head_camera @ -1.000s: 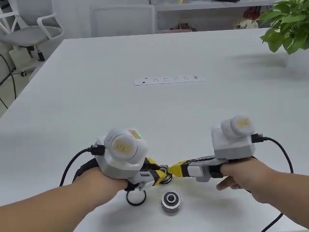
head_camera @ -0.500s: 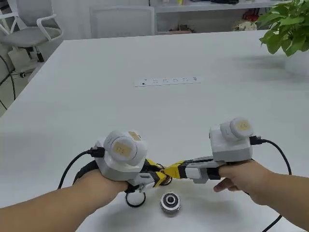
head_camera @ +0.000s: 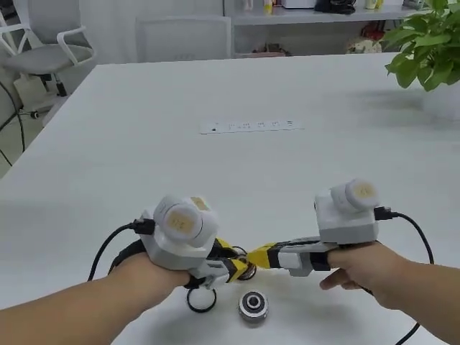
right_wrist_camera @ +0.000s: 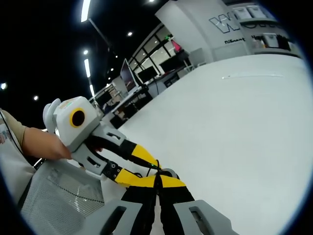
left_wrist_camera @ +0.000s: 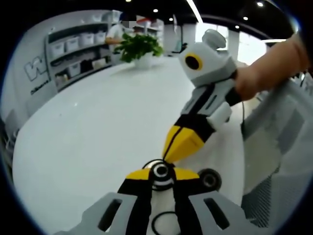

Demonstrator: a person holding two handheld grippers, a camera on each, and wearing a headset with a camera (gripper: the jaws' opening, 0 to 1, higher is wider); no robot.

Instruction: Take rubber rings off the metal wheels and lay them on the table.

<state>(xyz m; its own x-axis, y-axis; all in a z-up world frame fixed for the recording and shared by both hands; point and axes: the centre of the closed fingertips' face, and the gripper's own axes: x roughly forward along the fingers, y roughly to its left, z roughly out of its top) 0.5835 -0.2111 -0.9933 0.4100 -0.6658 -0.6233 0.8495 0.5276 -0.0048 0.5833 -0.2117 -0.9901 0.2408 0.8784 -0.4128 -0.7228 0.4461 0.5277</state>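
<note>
My left gripper [head_camera: 239,268] [left_wrist_camera: 161,173] is shut on a small metal wheel [left_wrist_camera: 160,171] [head_camera: 246,269], held just above the table. From the right, my right gripper [head_camera: 253,258] [left_wrist_camera: 165,155] [right_wrist_camera: 157,180] meets it, its yellow fingertips shut on the black rubber ring at the wheel's rim. In the right gripper view the left gripper [right_wrist_camera: 150,166] comes in from the left, and the wheel [right_wrist_camera: 169,173] peeks out beside my tips. On the table below lie a loose rubber ring [head_camera: 201,300] [left_wrist_camera: 165,226] and a second metal wheel [head_camera: 253,305] [left_wrist_camera: 209,179].
The white table [head_camera: 237,180] stretches far ahead. A white power strip [head_camera: 250,126] lies at its middle. A potted plant [head_camera: 425,43] stands at the far right corner. Office chairs [head_camera: 50,50] are beyond the far left edge. Black cables trail from both grippers.
Both grippers stay joined at the held wheel. The head camera has tipped a little, so the scene sits slightly lower. The loose ring and second wheel have not moved.
</note>
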